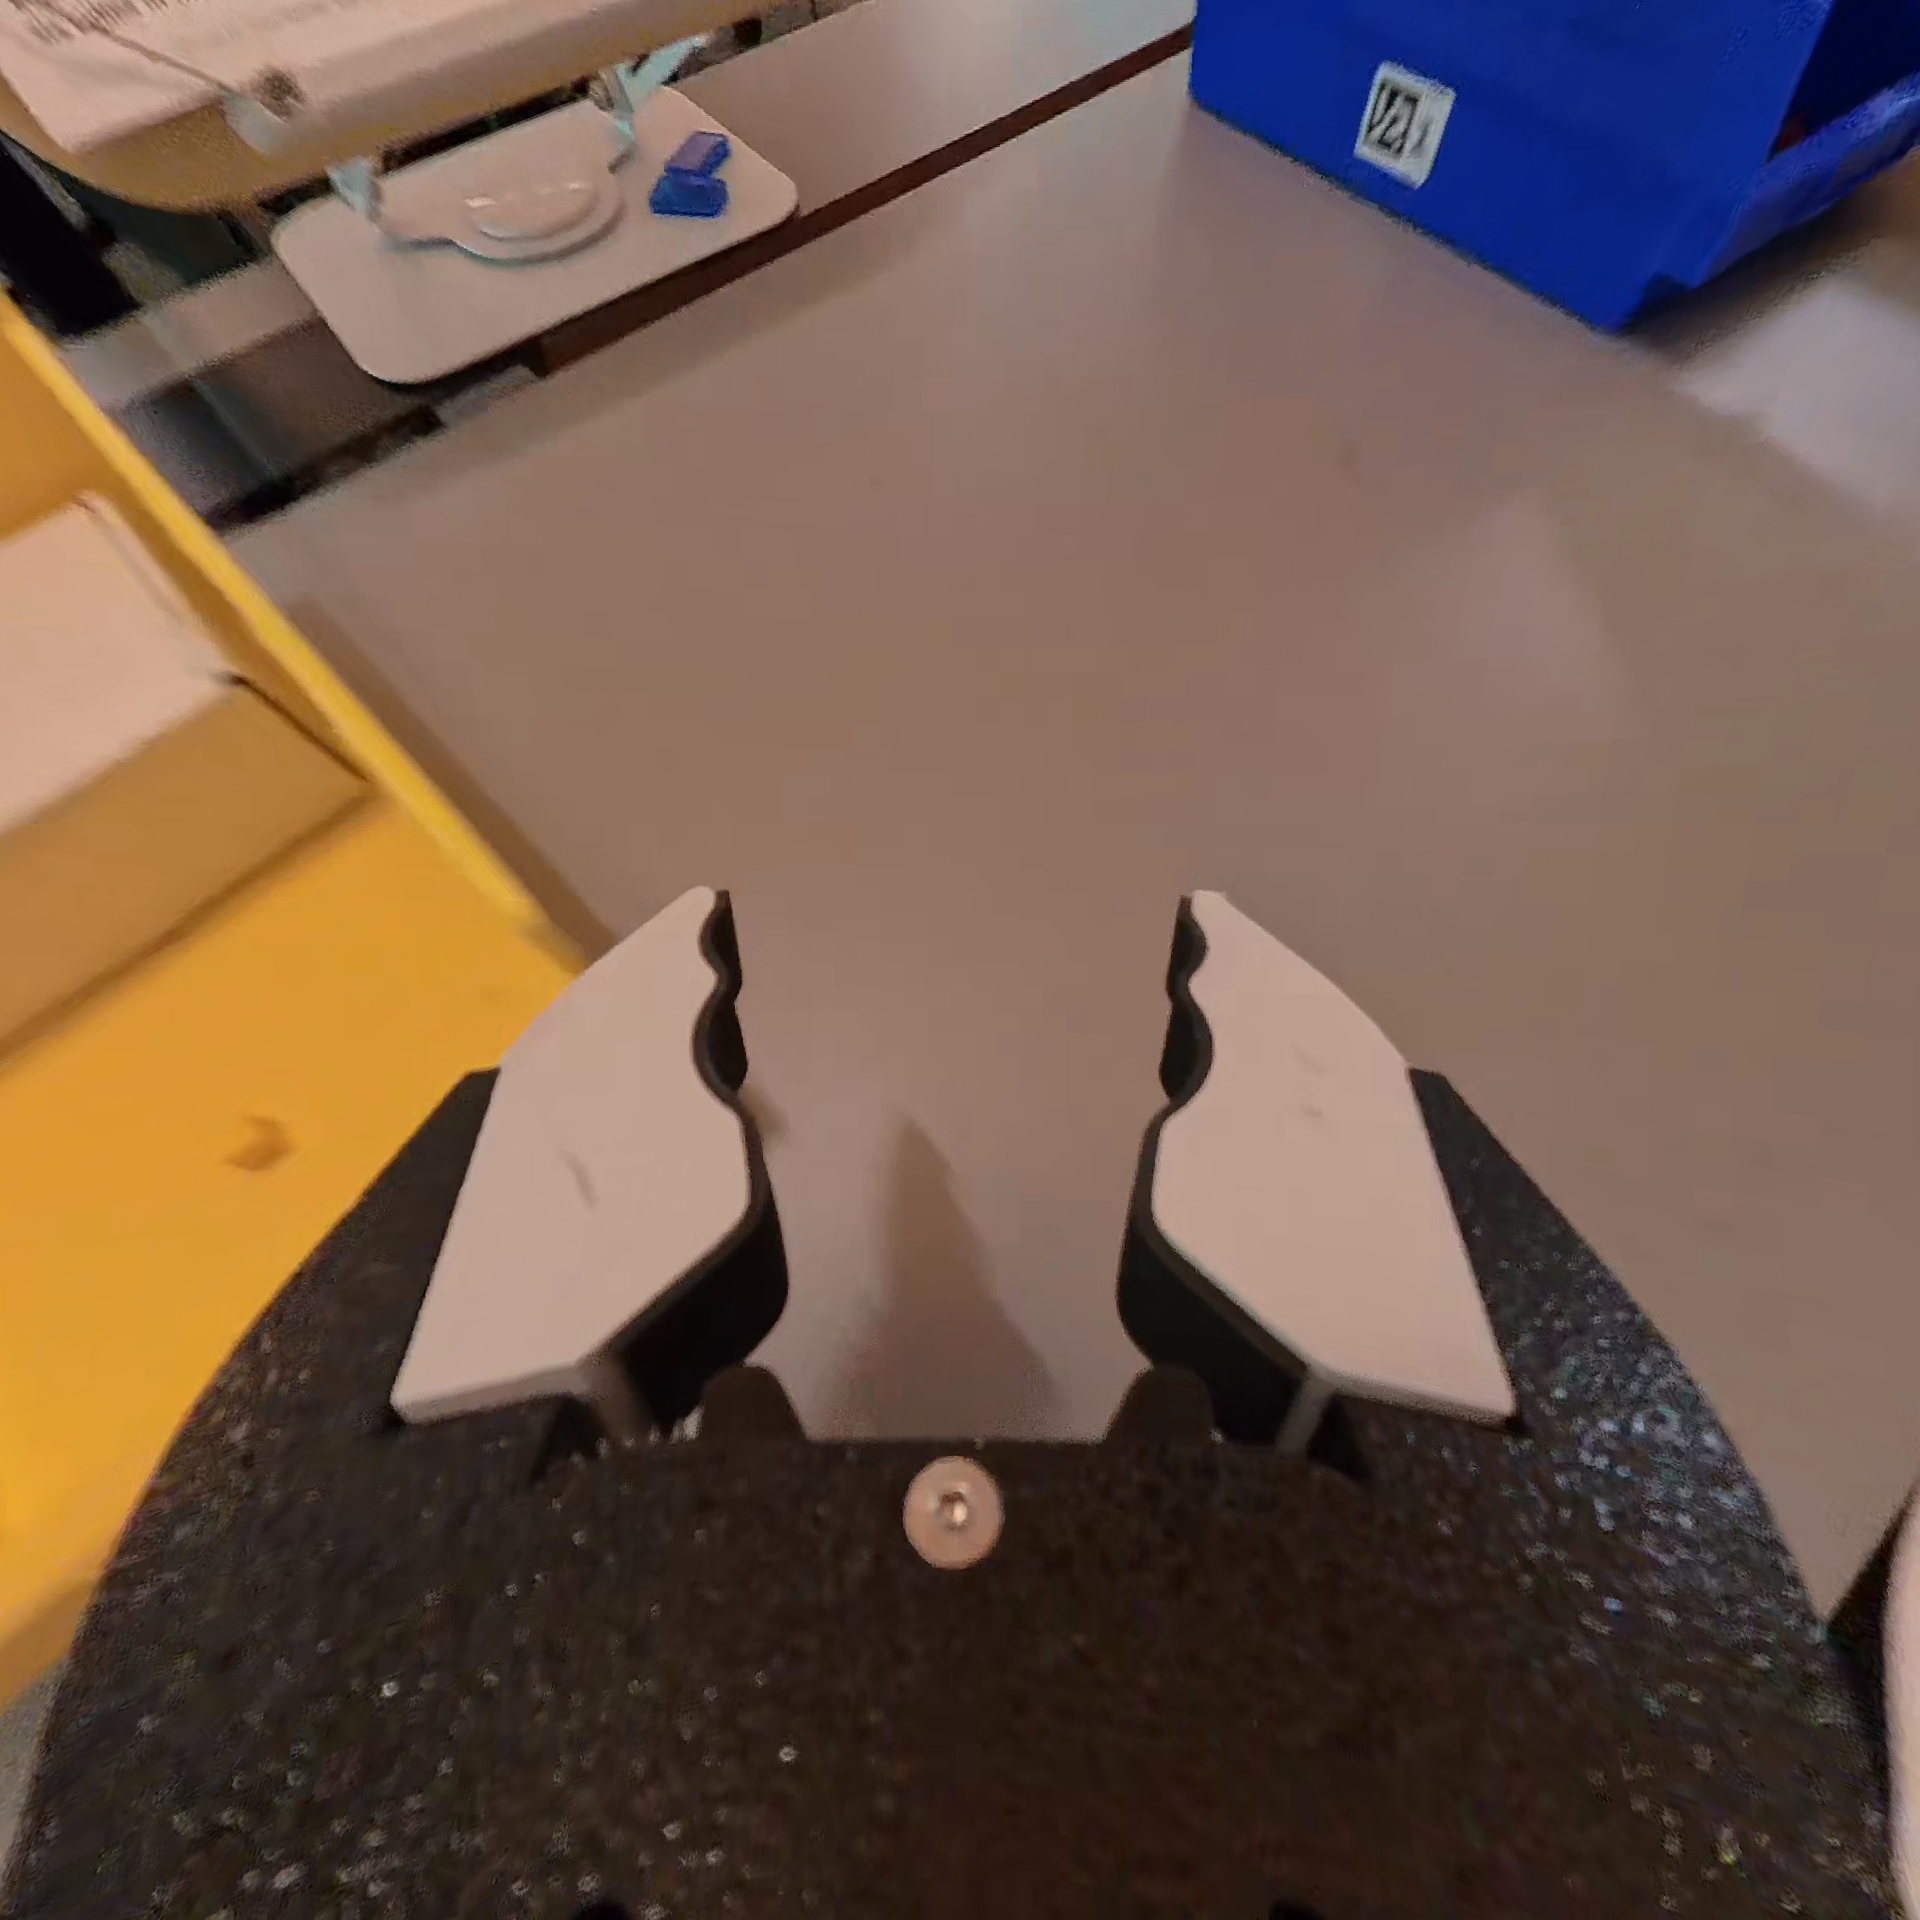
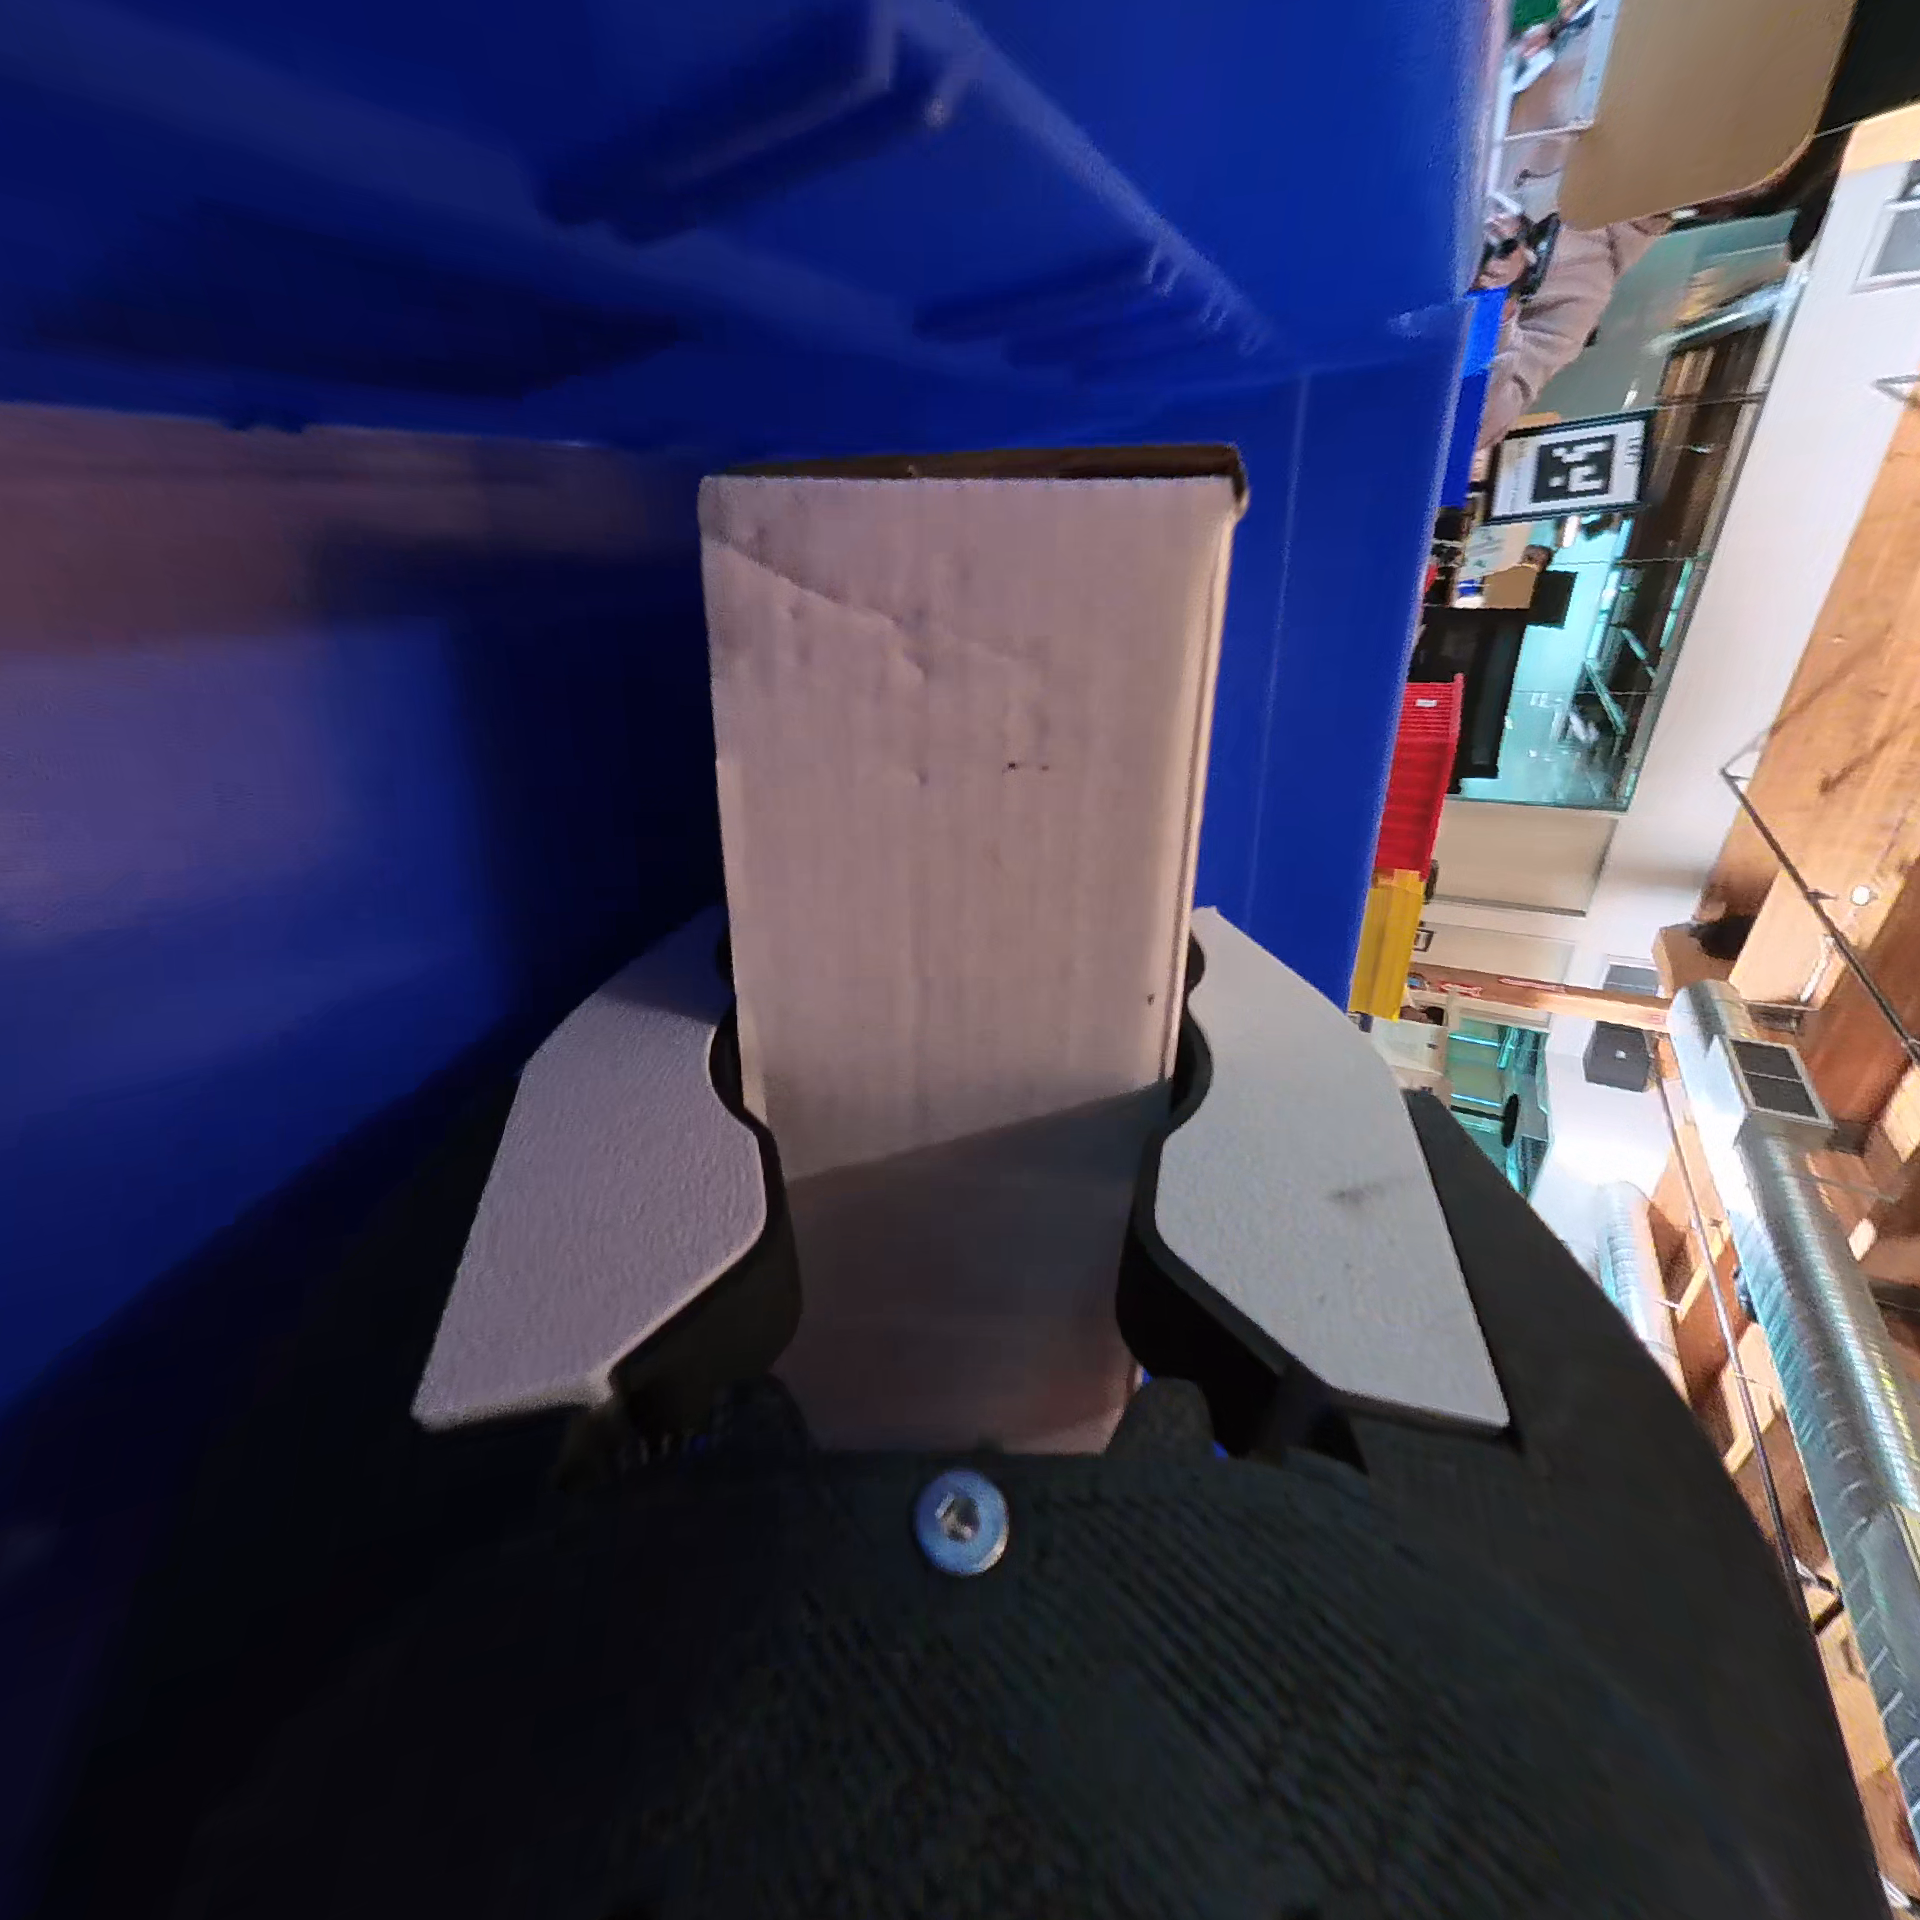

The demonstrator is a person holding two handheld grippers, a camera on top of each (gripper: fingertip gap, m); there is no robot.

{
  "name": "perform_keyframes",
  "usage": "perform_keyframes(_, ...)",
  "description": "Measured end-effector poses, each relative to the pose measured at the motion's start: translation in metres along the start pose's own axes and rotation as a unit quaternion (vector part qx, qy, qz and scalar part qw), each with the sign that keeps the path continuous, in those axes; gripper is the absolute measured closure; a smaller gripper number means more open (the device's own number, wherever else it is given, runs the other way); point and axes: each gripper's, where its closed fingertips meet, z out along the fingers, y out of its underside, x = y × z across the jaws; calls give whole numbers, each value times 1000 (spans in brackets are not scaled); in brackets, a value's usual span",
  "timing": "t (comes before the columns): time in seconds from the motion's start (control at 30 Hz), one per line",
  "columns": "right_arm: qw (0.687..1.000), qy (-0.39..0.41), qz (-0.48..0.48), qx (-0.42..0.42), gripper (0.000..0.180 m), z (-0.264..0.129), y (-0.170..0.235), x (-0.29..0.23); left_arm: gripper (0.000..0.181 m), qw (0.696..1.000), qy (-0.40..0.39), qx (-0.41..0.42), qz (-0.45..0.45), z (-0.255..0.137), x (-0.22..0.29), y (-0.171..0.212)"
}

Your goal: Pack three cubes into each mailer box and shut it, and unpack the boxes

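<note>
Two grippers in view, one per wrist camera. Left gripper point(image 1: 954, 914) is hovering over a bare stretch of the grey table point(image 1: 1039, 623), fingers standing wide apart and gripping nothing; only tabletop is showing between the pale finger plates. Left of the table a yellow bin point(image 1: 312, 1039) is sitting with white mailer boxes point(image 1: 94, 665) lying inside it, blurred. At the far right corner of the table a blue tote point(image 1: 1538, 145) is resting, a square black-and-white sticker point(image 1: 1405, 123) showing on its side. Beyond the table edge a small white stand point(image 1: 540, 239) is carrying a blue clip-like piece point(image 1: 688, 175) and a clear round part point(image 1: 525, 213).

Right gripper point(image 2: 956, 925) is clamping a closed white mailer box point(image 2: 966, 769), both fingers pressing against its long sides, the box projecting forward past the fingertips. This camera is rolled sideways; the blue tote's wall point(image 2: 520, 312) is filling the background right behind the box. Whether the box is touching the tote: cannot tell. Contents of the box are not visible.
</note>
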Motion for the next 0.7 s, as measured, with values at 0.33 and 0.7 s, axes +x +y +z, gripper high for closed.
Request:
perform_keyframes(0.33,979,-166,120,20,89,-21,-10,-22,80,981,-57,-128,133,-15,-154,-12)
perform_keyframes(0.7,961,-153,230,33,80,-100,-18,-22,72,899,24,-307,310,65,-264,3)
